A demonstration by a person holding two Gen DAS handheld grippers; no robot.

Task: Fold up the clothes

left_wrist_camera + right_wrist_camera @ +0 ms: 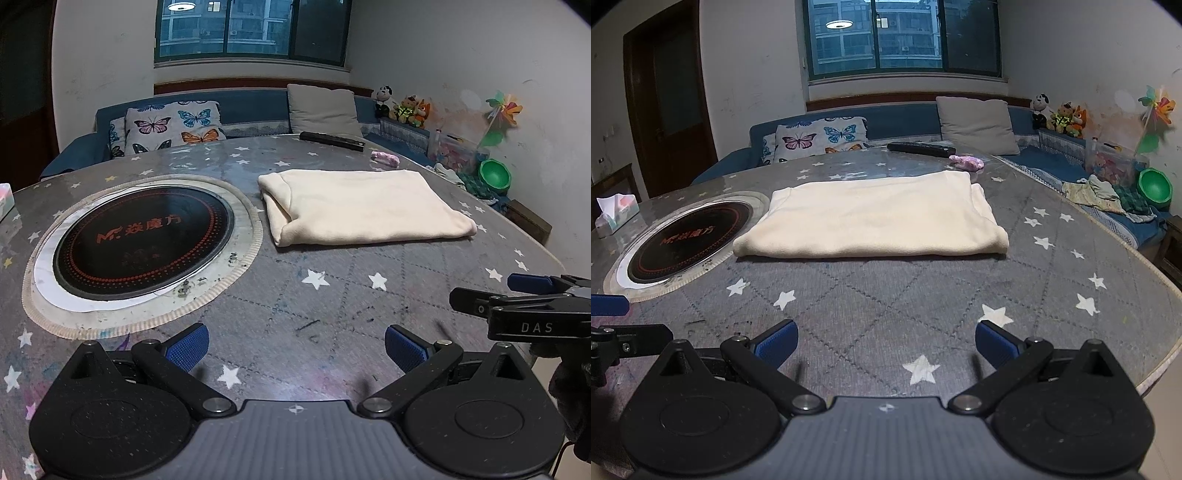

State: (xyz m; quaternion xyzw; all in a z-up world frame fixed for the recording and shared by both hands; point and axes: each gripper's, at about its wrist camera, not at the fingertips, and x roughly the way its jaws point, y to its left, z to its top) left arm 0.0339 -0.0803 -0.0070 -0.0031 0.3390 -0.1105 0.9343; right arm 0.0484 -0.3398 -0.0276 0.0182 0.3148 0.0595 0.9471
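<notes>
One cream garment (868,218), folded flat into a neat rectangle at frame centre on the worktop (923,295); left gripper (295,349) and right gripper (884,343) spread, empty; folding apparently complete.

both grippers (297,349) (886,343) wide apart, empty

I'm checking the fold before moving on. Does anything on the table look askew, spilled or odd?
The cream garment lies folded flat, though its right edge shows layers slightly offset. Behind it a small pink crumpled item sits loose beside the remote. Dark crumbs dot the hotplate ring. Nothing is spilled.
</notes>
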